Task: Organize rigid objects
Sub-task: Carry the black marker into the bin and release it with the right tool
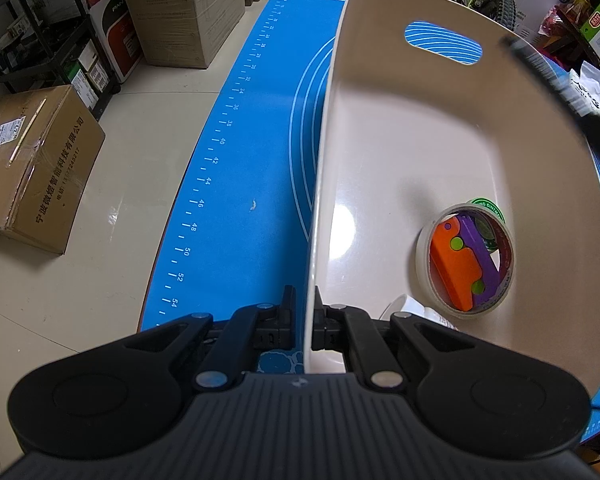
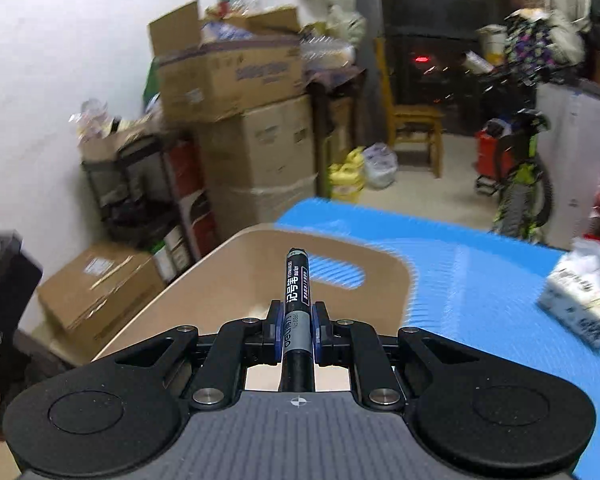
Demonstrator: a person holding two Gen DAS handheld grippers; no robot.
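Your left tongs are clenched on the rim of the one cream plastic bin at 6 o'clock. Your right tongs grasp one black marker pen, pointing toward 12 above the bin. Inside, at 4 o'clock: one tape roll ringing one orange-and-purple toy. The desk wears a blue ruled mat; cardboard boxes crowd the floor.

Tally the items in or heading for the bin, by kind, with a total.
Tape roll, lying in the bin: 1
Orange-and-purple toy inside the roll: 1
Green-rimmed item behind the roll: 1
Black marker held in the right gripper: 1
Total: 4
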